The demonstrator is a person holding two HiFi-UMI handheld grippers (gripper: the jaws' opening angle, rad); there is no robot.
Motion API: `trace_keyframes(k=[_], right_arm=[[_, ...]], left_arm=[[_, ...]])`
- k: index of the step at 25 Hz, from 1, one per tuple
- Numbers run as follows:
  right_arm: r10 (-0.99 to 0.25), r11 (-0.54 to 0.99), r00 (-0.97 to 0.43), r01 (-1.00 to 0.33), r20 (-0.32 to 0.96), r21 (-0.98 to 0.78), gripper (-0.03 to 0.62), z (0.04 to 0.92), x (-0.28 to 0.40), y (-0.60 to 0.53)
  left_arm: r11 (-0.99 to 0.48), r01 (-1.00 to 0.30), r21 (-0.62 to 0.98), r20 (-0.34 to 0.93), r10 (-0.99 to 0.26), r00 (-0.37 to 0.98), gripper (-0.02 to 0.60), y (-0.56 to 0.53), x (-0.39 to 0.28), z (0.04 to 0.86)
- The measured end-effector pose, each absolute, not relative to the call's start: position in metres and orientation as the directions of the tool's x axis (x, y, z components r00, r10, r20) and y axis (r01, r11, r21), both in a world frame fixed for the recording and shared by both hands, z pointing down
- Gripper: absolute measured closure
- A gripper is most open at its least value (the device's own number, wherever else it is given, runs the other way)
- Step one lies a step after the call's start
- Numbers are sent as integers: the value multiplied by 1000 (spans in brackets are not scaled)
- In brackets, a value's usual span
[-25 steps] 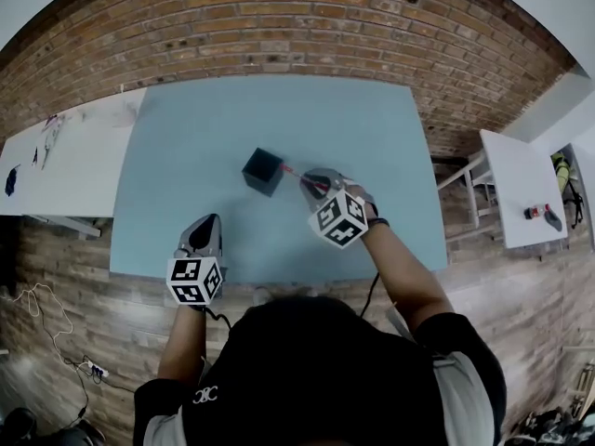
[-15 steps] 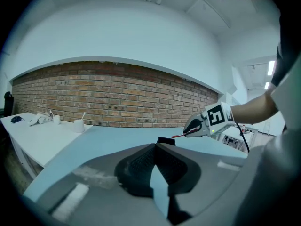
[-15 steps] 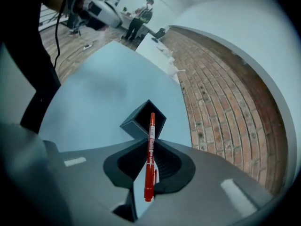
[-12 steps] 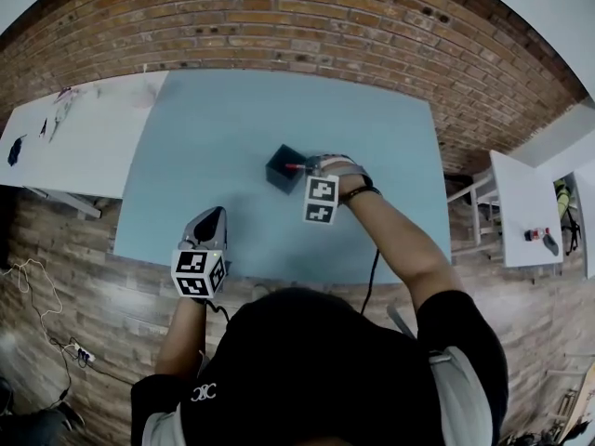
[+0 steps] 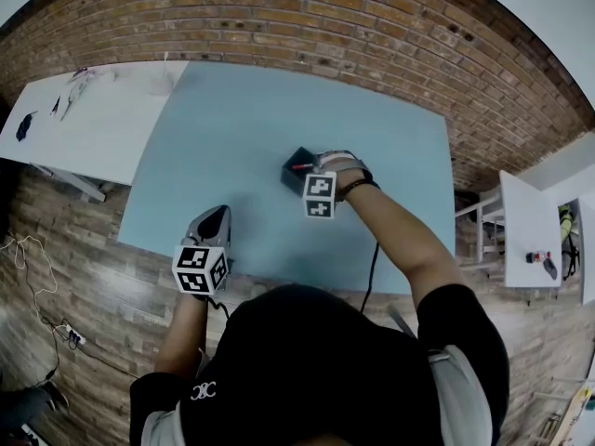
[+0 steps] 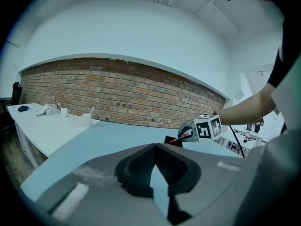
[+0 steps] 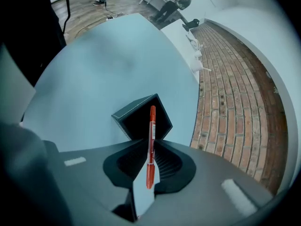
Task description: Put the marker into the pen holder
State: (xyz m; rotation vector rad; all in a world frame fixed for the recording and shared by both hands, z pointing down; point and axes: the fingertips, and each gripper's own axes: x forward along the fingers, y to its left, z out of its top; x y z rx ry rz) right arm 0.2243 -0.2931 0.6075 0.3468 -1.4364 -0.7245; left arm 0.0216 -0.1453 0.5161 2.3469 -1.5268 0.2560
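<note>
- Now the right hand-held gripper (image 7: 150,146) is clamped on the red marker (image 7: 152,126) and points steeply down.
- The marker's far end lies over the open mouth of the black square pen holder (image 7: 136,121), which stands on the blue desk (image 5: 232,128).
- The left hand-held gripper (image 6: 154,147) hangs near the desk's front edge, its jaws together with nothing between them.

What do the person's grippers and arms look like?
Left gripper and right gripper: grey tapered shells, each bearing a white cube with black square markers. A black cable runs below the right forearm, a dark band circles that wrist; sleeves are short and pale.
</note>
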Motion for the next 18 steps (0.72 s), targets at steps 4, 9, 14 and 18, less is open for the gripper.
trace_keyframes(k=[4, 9, 14, 18], right_arm=[[-618, 755, -32, 254, 786, 604, 504, 610, 218, -294], [-614, 759, -46, 236, 788, 606, 479, 609, 215, -296], [-613, 771, -102, 136, 783, 622, 457, 597, 214, -296], [-637, 769, -268, -159, 723, 619, 459, 561, 208, -296]], left_arm=[[-360, -915, 183, 333, -853, 402, 575, -144, 18, 520], [-359, -916, 181, 338, -852, 401, 575, -143, 19, 521], [-365, -915, 171, 340, -850, 403, 575, -143, 22, 520], [-378, -912, 162, 338, -847, 411, 575, -145, 27, 519]])
